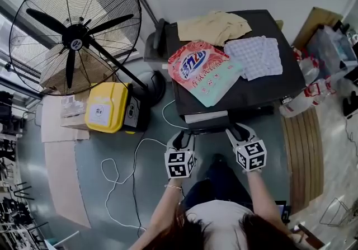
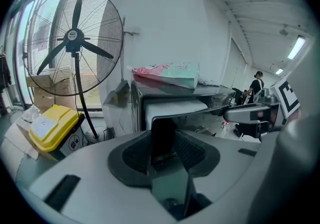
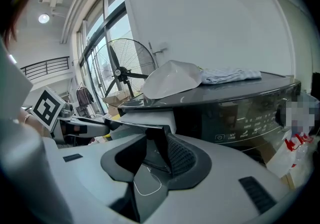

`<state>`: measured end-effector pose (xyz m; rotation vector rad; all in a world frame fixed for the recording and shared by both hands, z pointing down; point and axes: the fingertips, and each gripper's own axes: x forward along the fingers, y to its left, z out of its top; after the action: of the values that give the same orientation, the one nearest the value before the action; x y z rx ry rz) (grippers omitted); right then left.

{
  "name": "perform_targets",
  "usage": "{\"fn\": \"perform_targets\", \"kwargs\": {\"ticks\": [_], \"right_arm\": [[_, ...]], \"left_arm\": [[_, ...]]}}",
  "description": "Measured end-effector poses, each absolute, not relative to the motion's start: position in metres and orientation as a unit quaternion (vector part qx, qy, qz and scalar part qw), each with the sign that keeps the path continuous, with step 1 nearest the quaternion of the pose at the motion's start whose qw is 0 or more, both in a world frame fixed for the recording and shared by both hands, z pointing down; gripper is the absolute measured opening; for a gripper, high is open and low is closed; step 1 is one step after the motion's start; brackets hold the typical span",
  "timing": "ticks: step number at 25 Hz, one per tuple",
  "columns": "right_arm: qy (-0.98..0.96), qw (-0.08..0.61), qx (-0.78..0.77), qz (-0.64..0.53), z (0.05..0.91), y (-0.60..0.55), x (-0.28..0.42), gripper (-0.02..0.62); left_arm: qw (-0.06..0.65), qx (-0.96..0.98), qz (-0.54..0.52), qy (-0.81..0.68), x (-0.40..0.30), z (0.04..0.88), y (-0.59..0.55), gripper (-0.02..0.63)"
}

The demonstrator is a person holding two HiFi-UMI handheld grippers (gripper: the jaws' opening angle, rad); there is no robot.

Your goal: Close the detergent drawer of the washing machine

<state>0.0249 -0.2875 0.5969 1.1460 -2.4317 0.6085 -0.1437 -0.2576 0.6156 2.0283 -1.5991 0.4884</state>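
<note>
Left jaws: the left gripper (image 1: 182,137) stood apart, with nothing between them.
Right jaws: the right gripper (image 1: 238,131) was parted too, and empty!
Drawer: the drawer (image 1: 206,116) stuck out of the washer (image 1: 268,91) front, pulled open, between the two grippers and just ahead of them.
Washer top: bag (image 1: 202,70), cloths (image 1: 257,56).
Floor: fan (image 1: 75,31) at the left.

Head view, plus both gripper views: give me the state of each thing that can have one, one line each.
detergent drawer: pulled out, open
left gripper: jaws apart, nothing between
right gripper: jaws apart, nothing between
fan: upright, blades look still
detergent bag: lying flat on the washing machine
checked cloth: lying flat on top
beige cloth: crumpled on top
yellow box: lid looks shut
</note>
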Motion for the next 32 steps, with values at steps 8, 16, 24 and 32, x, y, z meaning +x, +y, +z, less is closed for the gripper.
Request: {"fn": "perform_targets", "kwargs": {"ticks": [8, 16, 24, 32], "right_arm": [[-0.869, 0.186, 0.402, 0.220, 0.597, -0.296, 0.022, 0.156], [-0.867, 0.172, 0.411, 0.222, 0.597, -0.298, 0.022, 0.161], [-0.857, 0.176, 0.433, 0.218, 0.594, -0.326, 0.017, 0.155], [-0.850, 0.168, 0.448, 0.221, 0.596, -0.333, 0.016, 0.173]], "left_arm": [[0.258, 0.736, 0.181, -0.599, -0.146, 0.615, -0.265, 0.156], [0.260, 0.726, 0.178, -0.612, -0.146, 0.615, -0.266, 0.158], [0.274, 0.701, 0.179, -0.634, -0.153, 0.611, -0.295, 0.156], [0.279, 0.693, 0.167, -0.643, -0.156, 0.612, -0.301, 0.157]]}}
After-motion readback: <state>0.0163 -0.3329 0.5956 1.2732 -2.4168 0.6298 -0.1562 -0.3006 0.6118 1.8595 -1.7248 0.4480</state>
